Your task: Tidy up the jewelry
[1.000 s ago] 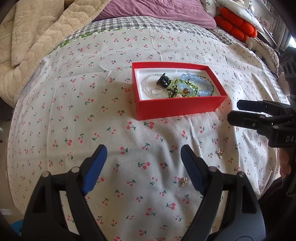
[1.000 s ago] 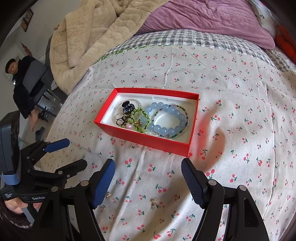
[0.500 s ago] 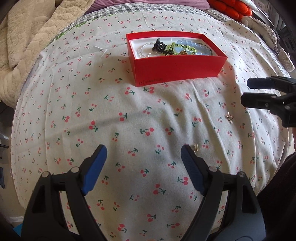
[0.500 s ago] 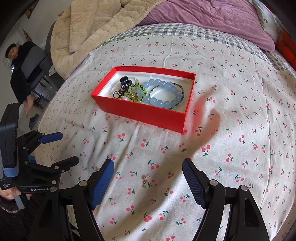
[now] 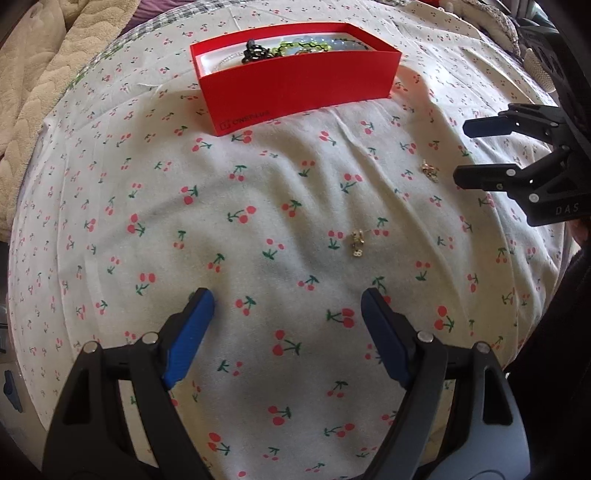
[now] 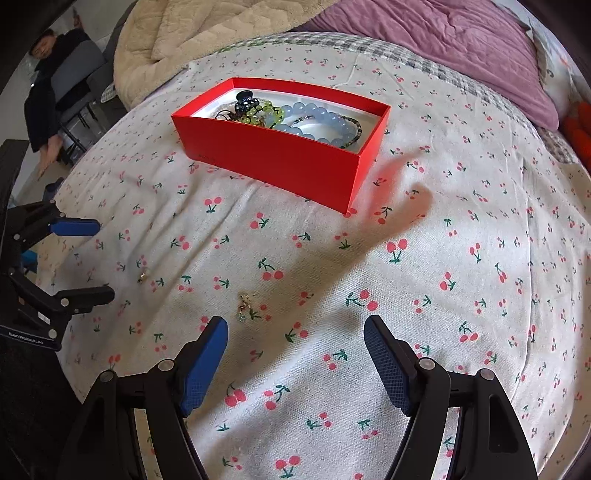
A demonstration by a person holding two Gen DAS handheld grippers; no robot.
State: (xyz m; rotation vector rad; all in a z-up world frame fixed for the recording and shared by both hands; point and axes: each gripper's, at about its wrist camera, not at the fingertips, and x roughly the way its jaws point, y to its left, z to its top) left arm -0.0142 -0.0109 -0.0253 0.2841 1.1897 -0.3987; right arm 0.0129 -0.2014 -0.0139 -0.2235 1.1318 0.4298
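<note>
A red box (image 5: 299, 88) (image 6: 269, 155) holding bead bracelets (image 6: 317, 122) and a black clip (image 6: 245, 100) stands on the cherry-print sheet. Two small gold earrings lie loose on the sheet. One earring (image 5: 357, 240) (image 6: 143, 275) lies just ahead of my left gripper (image 5: 284, 317), slightly right. The other earring (image 5: 428, 170) (image 6: 244, 306) lies just ahead of my right gripper (image 6: 295, 343), near its left finger. Both grippers are open, empty and low over the sheet. The right gripper (image 5: 465, 151) shows at the right in the left wrist view, the left gripper (image 6: 96, 258) at the left in the right wrist view.
A beige blanket (image 6: 207, 33) and a purple quilt (image 6: 443, 40) lie at the far end of the bed. A seated person (image 6: 48, 85) is beyond the bed's left edge. Red cushions (image 6: 580, 129) sit at the far right.
Both grippers have come down closer to the sheet and toward the loose earrings. The box now shows farther up in both views. Both stay open.
</note>
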